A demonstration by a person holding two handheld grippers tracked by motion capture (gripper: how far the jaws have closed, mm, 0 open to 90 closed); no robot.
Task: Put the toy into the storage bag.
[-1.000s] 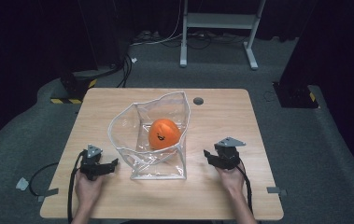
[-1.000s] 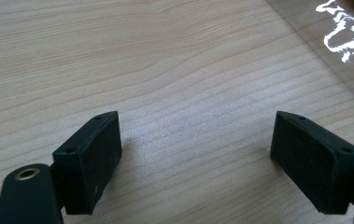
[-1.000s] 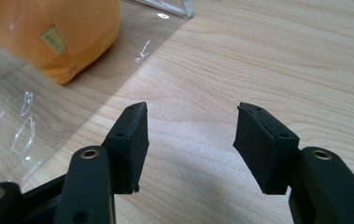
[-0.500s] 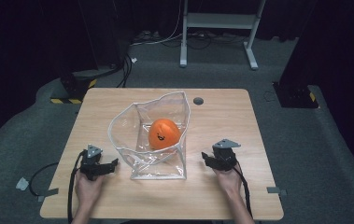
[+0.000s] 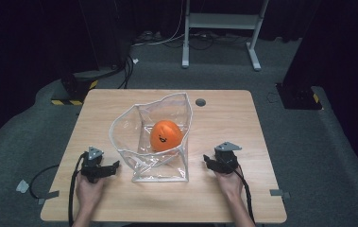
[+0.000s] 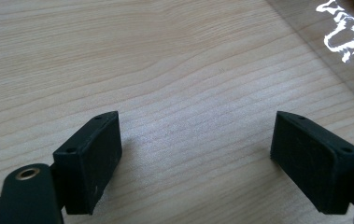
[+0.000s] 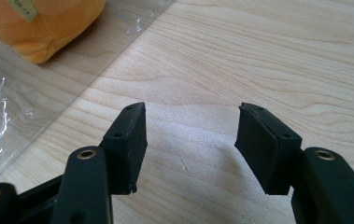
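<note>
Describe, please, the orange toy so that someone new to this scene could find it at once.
Start at the wooden table and find the clear plastic bag standing open at its middle, between the left gripper and the right gripper. The toy sits inside the bag: a round, soft orange ball with a small black face, the one brightly coloured thing there.

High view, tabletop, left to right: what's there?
Left gripper → clear bag → orange plush ball inside the bag → right gripper.
</note>
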